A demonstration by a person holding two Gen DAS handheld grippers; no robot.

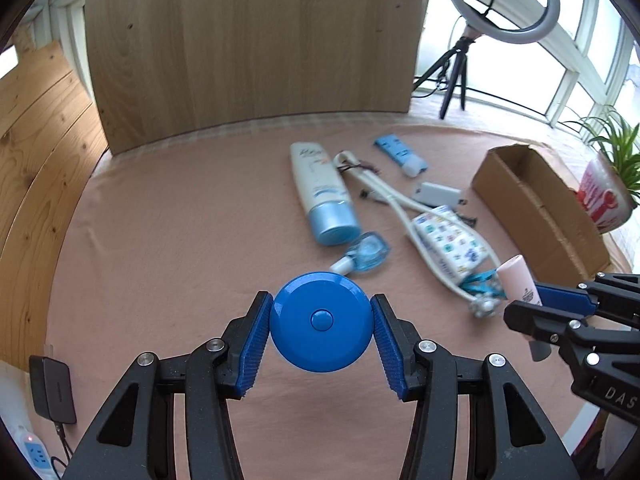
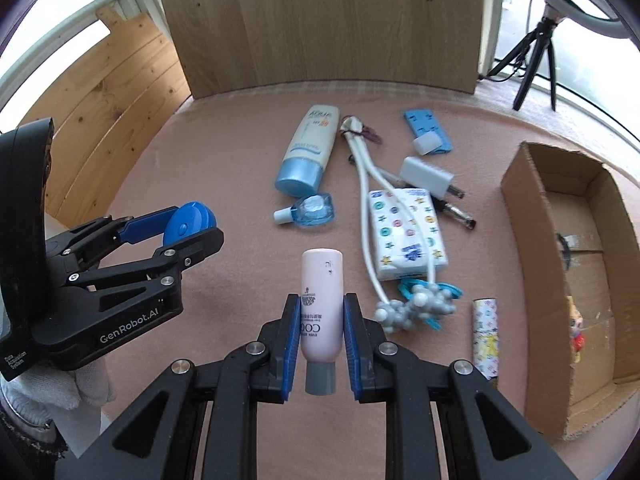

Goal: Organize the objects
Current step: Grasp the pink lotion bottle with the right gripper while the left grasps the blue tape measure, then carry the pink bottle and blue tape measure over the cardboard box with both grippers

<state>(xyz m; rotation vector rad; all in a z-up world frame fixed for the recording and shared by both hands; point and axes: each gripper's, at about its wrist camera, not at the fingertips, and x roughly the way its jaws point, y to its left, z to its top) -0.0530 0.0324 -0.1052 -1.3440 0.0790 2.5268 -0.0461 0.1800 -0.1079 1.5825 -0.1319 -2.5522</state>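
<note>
My left gripper (image 1: 320, 332) is shut on a round blue tape measure (image 1: 320, 322), held above the pink cloth; it also shows in the right wrist view (image 2: 188, 220). My right gripper (image 2: 320, 340) is shut on a pink tube (image 2: 321, 304) with a grey cap, also seen in the left wrist view (image 1: 520, 280). On the cloth lie a white tube with a blue cap (image 2: 306, 148), a small blue bottle (image 2: 314, 208), a tissue pack (image 2: 406, 232), a white cable (image 2: 366, 200), a white charger (image 2: 426, 174) and a blue tube (image 2: 428, 132).
An open cardboard box (image 2: 572, 280) stands at the right, with something colourful inside. A patterned small tube (image 2: 486, 332) and a silver roller (image 2: 416, 308) lie beside it. A wooden board (image 2: 320, 20) stands at the back. A ring light tripod (image 2: 536, 52) stands at the far right.
</note>
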